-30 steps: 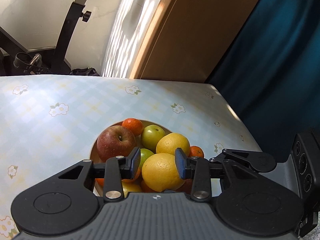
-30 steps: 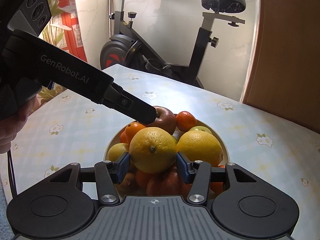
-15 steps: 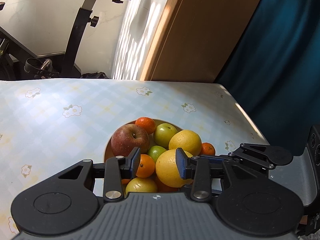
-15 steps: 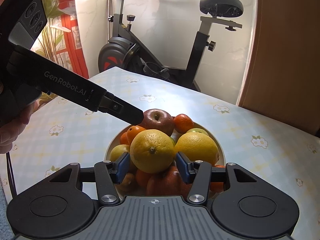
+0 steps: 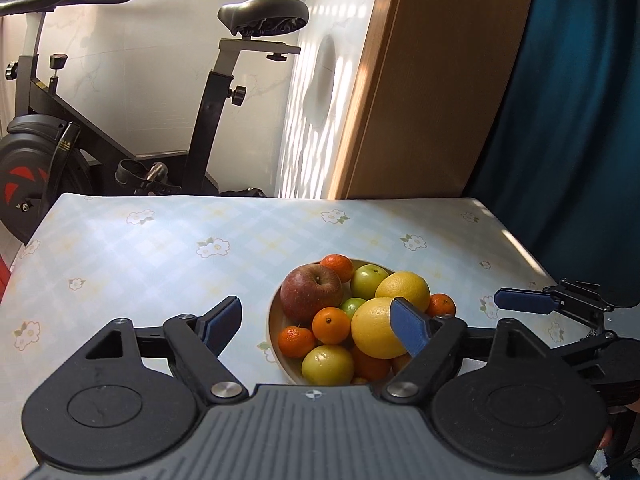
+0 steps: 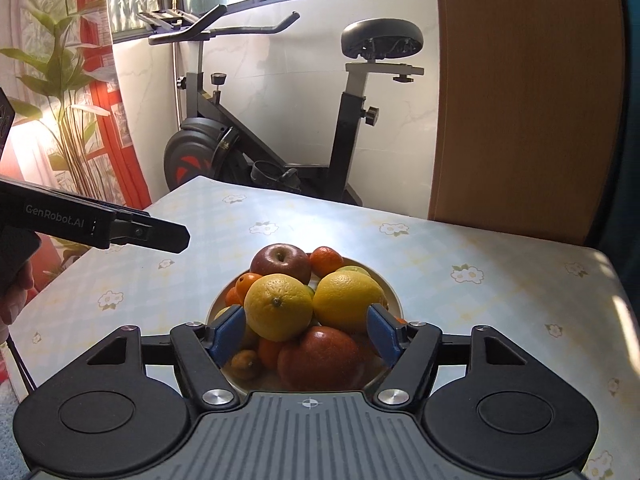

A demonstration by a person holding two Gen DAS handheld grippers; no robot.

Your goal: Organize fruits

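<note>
As the left gripper hangs above the table, its jaws are opening, nothing gripped; bowl of fruit sits ahead, apple at back. Right wrist view: right gripper jaws opening over the bowl, 2 yellow citrus between but free of the pads.

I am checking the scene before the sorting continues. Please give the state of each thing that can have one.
left gripper: jaws opening, nothing held
right gripper: jaws opening, nothing held
bowl: upright on the table, piled full of fruit
red apple: in the bowl, stem up
large yellow citrus: on top of the pile
table: covered by a flowered cloth
</note>
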